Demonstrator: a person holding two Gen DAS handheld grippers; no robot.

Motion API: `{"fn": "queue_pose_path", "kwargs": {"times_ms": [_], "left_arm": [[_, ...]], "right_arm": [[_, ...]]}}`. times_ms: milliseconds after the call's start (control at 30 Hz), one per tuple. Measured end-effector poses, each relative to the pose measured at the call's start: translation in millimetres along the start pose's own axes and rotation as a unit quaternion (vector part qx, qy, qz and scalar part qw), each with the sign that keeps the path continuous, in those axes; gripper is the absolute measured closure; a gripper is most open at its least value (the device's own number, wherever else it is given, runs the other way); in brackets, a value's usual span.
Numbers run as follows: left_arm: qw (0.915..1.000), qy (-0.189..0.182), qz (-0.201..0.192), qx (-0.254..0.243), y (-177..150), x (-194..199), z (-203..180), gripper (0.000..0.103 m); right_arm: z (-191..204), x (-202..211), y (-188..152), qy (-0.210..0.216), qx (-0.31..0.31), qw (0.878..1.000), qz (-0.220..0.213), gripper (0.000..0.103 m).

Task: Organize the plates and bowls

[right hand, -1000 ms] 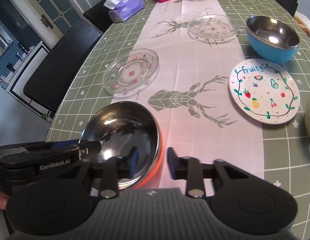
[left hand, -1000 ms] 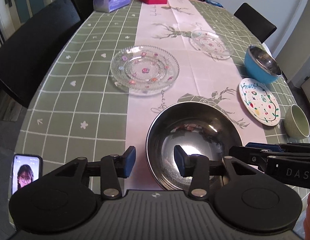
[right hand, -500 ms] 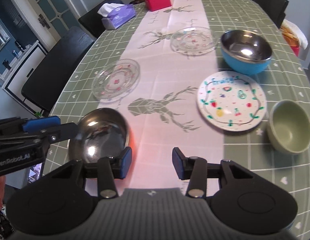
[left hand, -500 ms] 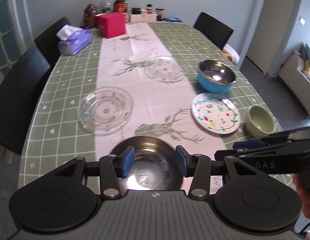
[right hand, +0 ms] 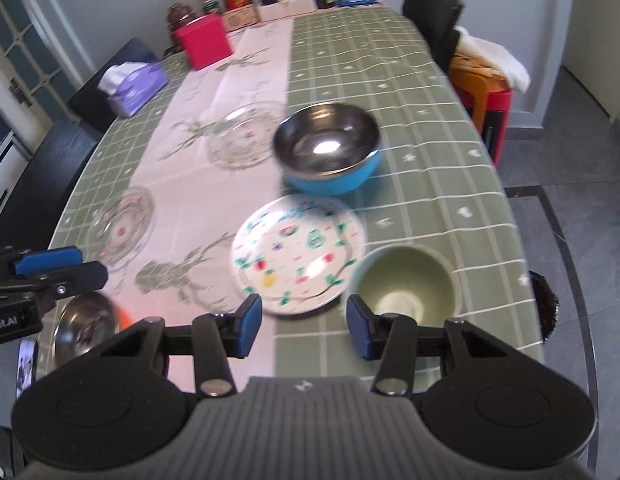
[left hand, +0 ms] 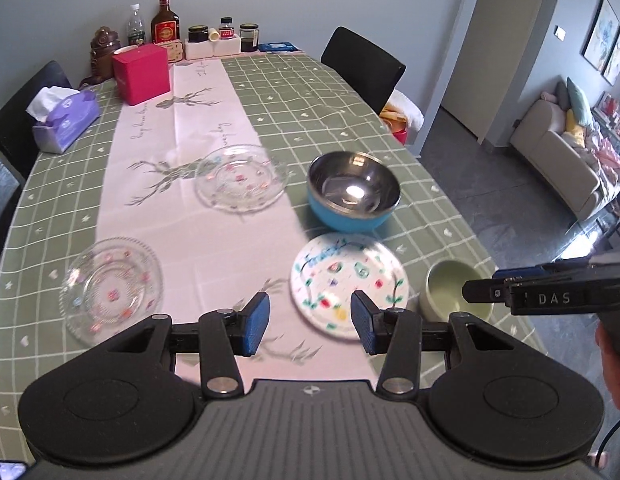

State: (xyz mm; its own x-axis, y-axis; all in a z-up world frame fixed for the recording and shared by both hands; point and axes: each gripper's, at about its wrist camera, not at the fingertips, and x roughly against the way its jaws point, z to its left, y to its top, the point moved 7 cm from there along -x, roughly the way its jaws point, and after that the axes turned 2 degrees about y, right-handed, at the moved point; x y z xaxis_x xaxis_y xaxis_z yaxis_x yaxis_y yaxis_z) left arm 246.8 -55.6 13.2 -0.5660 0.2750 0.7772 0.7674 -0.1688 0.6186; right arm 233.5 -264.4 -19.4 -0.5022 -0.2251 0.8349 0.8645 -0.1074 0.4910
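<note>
Plates and bowls: all lie on the table [left hand: 342, 100], apart from one another, none stacked.
Painted plate [left hand: 348, 282]: white, with coloured fruit drawings, near the table's front edge, towards its right side, partly on the pale runner [left hand: 181, 184].
Green bowl [right hand: 404, 284]: upright, just beside the painted plate, close to the front right edge; whether the rims touch cannot be told.
Blue bowl [left hand: 353, 190]: steel inside, blue outside, upright, just behind the painted plate, towards the right edge.
Far glass plate [left hand: 241, 178]: clear with small flowers, on the runner at mid-table, beside the blue bowl.
Near glass plate [left hand: 109, 286]: same pattern, by the left edge, half on the runner.
Steel bowl [right hand: 85, 326]: orange outside, at the front left corner, seen only in the right wrist view.
Left gripper [left hand: 307, 318]: blue pads apart, nothing between them, above the front edge.
Right gripper [right hand: 303, 326]: jaws have just been opening; pads apart, holding nothing, over the painted plate and green bowl.
Far end: red box [left hand: 141, 72], tissue box [left hand: 63, 120], bottles and jars [left hand: 165, 26].
</note>
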Motion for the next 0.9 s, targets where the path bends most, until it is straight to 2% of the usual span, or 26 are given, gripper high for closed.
{"fn": "queue_pose_path", "kwargs": {"times_ms": [167,333,633,900], "left_arm": [[0.9997,-0.016,0.014,0.011,33,-32,-14,0.049],[0.9988,-0.007,0.046,0.017,55,-72,-23,0.049],[0.9973,0.027,0.064,0.023,82,-123,-23,0.054],[0.9954,0.043,0.079,0.031,94,-161,-16,0.056]], "right_arm": [[-32,-14,29,-0.017,-0.034,0.999,0.007,0.056],[-46,-33,58,-0.030,-0.042,0.999,0.009,0.057],[-47,-74,98,-0.026,-0.044,0.999,0.020,0.059],[-43,-113,118,-0.036,-0.039,0.998,0.045,0.064]]}}
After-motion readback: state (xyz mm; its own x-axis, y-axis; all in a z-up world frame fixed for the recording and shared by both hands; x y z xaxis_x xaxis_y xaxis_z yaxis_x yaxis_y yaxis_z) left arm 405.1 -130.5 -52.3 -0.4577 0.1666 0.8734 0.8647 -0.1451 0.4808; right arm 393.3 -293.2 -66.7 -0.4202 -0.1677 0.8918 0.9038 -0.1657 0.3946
